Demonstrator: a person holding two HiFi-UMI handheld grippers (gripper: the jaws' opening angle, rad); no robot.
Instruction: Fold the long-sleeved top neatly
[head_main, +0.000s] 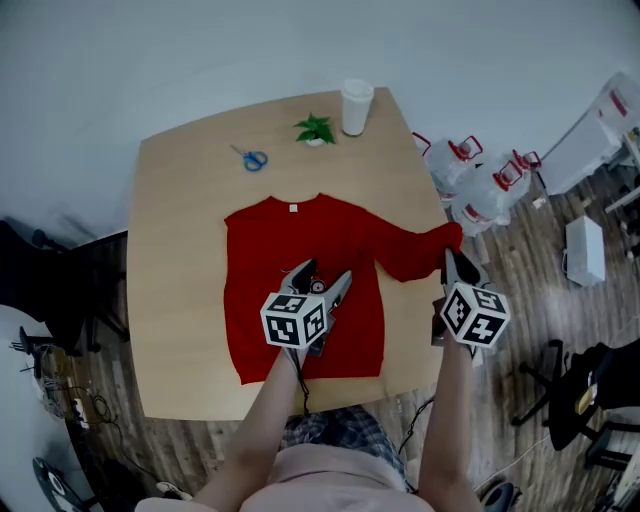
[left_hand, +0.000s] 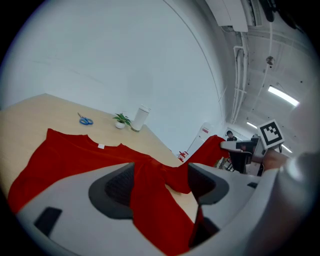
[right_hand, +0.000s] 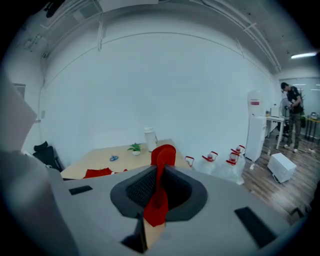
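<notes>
While its jaws pinch nearly together on the cuff of a red sleeve (head_main: 415, 248), the right gripper (right_hand: 159, 182) holds that cuff up past the right edge of the table (head_main: 180, 200), so the sleeve rises off the wood from the shoulder outward. The left gripper (left_hand: 162, 182) hangs over the middle of the long-sleeved top (head_main: 300, 235) with its jaws wide apart and red cloth showing in the gap between them. The body of the top lies flat in the middle of the table, collar toward the far side and hem toward the person. Beyond the collar lie blue-handled scissors (head_main: 250, 157), a small green plant (head_main: 315, 129) and a white cup (head_main: 356, 106). Water jugs (head_main: 470, 180) with red handles stand on the floor to the right of the table.
</notes>
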